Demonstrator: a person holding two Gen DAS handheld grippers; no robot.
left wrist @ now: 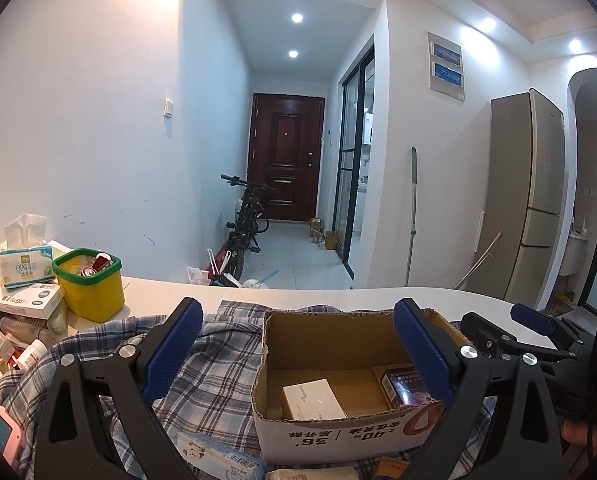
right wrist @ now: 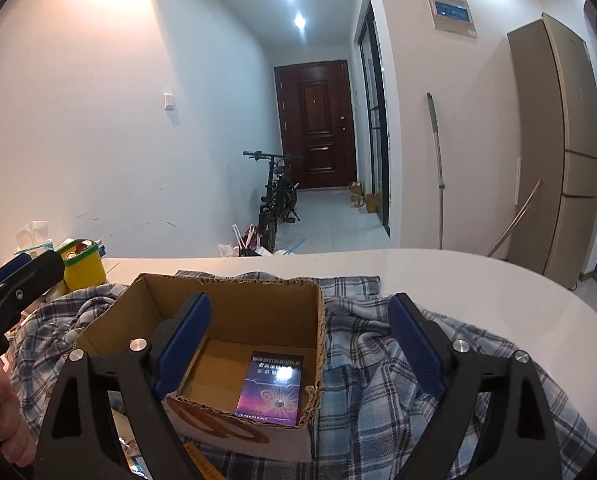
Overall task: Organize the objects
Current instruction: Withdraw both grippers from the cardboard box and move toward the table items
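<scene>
An open cardboard box [left wrist: 282,332] [right wrist: 234,304] stands on a plaid cloth [left wrist: 218,384] [right wrist: 378,384] on the white table. Inside lie a white box [left wrist: 312,398] on the left and a dark purple box [right wrist: 270,390] [left wrist: 402,386] on the right. My left gripper [left wrist: 298,352] hovers open above the box's left half with nothing between its fingers. My right gripper [right wrist: 300,344] is open just above the box's right wall, the purple box lying free below it. Each gripper shows at the edge of the other's view: the right one [left wrist: 506,328], the left one [right wrist: 18,276].
A yellow tub with a green rim [left wrist: 90,284] [right wrist: 80,262], a tissue pack [left wrist: 24,264] and several small packages [left wrist: 22,320] crowd the table's left. More packets [left wrist: 218,456] lie in front of the box. A hand [right wrist: 6,420] holds the left gripper's handle. Behind is a hallway with a bicycle [left wrist: 246,224].
</scene>
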